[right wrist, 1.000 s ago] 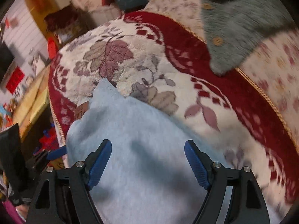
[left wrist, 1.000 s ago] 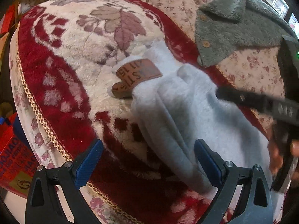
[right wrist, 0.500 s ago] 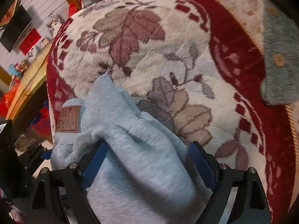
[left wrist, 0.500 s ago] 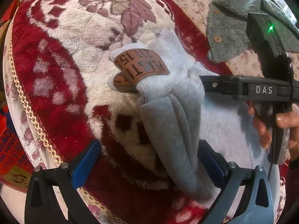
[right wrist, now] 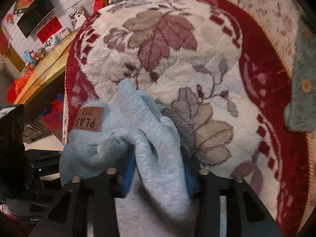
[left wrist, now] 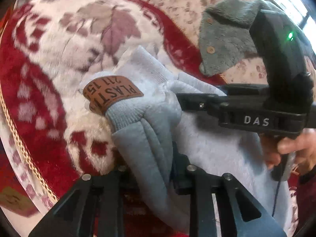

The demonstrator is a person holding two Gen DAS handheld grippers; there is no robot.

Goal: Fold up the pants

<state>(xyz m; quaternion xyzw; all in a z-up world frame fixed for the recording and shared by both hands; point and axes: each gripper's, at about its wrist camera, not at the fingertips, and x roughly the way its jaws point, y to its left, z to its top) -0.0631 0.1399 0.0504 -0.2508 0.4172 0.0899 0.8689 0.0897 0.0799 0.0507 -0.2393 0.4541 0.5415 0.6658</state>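
Fleece pants, soft and limp, bunch at the ribbed cuff; left hand-held gripper and right hand-held gripper each pinch folds at 6 o'clock.

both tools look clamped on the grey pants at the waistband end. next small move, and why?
Probably lift both together and carry the waistband across the blanket. The left tool and right tool are each shut on a bunched fold of the pants near the leather patch, so the grasp looks set; the rest of the fabric lies flat, not yet folded over.
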